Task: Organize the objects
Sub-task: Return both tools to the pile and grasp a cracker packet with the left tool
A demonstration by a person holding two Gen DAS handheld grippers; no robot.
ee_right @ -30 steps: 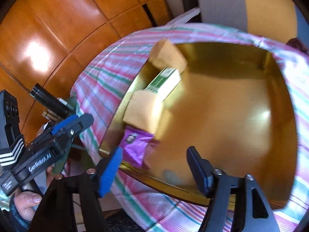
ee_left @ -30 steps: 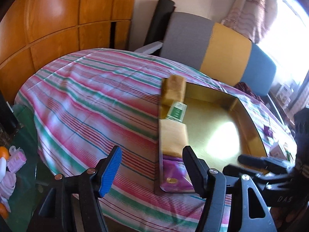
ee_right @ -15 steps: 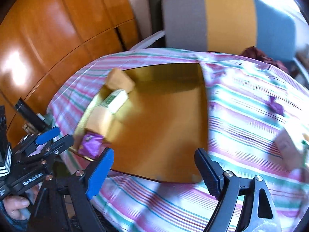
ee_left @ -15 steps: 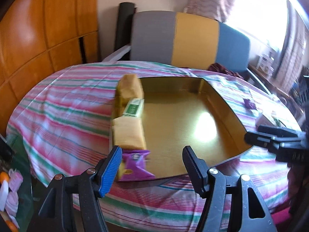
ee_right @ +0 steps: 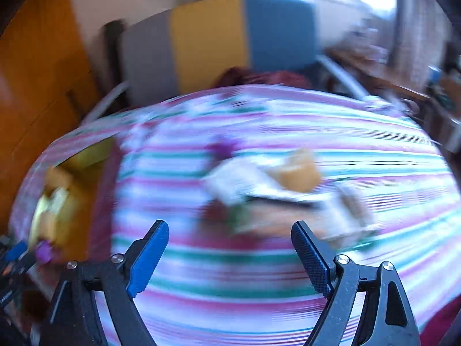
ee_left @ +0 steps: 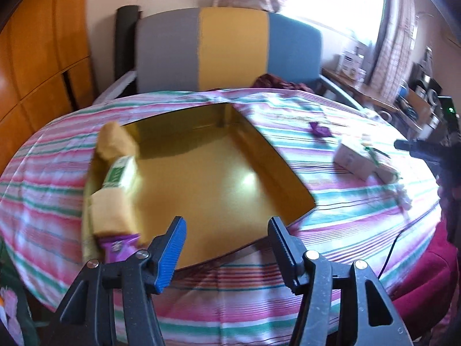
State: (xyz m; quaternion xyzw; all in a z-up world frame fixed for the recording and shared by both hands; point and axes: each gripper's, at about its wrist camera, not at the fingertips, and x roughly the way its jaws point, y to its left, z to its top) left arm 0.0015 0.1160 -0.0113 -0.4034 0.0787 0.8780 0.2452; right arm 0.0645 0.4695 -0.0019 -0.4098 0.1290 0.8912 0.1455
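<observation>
Striped worktop [ee_left: 331,207] carries gold tray [ee_left: 207,178] at left; four packets [ee_left: 115,190] lined along tray's left wall. Loose boxes [ee_left: 360,161] and purple wrapper [ee_left: 318,129] lie right of tray. Left gripper [ee_left: 226,248] jaws just narrowed, part open, empty. Right gripper [ee_right: 230,256] jaws just widened, empty, view blurred.

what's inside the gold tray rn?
Four packets along the left wall of the gold tray: tan packet, green-white box, second tan packet, purple packet. Beneath them is hidden.

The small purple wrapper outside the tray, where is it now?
In the left wrist view, the purple wrapper lies on the striped cloth, right of the gold tray, beyond the white box.
</observation>
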